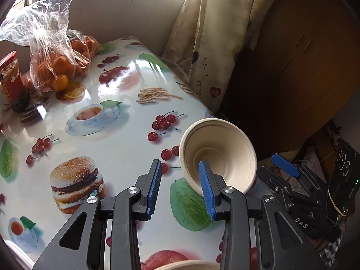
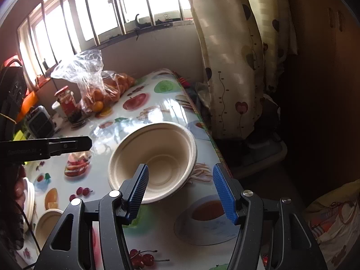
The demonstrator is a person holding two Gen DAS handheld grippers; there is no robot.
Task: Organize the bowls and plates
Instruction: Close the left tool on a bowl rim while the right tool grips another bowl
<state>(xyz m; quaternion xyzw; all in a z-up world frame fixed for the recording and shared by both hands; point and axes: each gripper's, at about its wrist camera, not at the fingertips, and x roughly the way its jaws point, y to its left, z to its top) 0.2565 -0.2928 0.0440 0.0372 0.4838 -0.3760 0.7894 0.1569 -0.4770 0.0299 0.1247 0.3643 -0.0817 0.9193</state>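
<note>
Bowl (image 2: 166, 157): beige, tilted with its mouth toward both cameras, near the right edge of the desk (image 1: 117, 139); whether touching the desk or lifted off it, cannot tell.
Right gripper (image 2: 182, 189): jaws about half open; left pad across the bowl's near rim, inside the mouth; right pad clear of the bowl, over the desk's right edge; not clamped on the bowl as far as visible.
Left gripper (image 1: 181, 187): jaws narrowly parted, only the printed desk cover between them; right pad in front of the bowl's lower rim in the left wrist view, contact not clear.
Second bowl (image 2: 47, 222): upright at the near left part of the desk, just beside a stack of plates (image 2: 30, 198).
Bag of oranges (image 1: 58, 67): clear plastic, at the far left corner of the desk.
Red jar (image 1: 10, 76): just left of the bag.
Curtain (image 1: 213, 40): hanging past the desk's far right corner.
</note>
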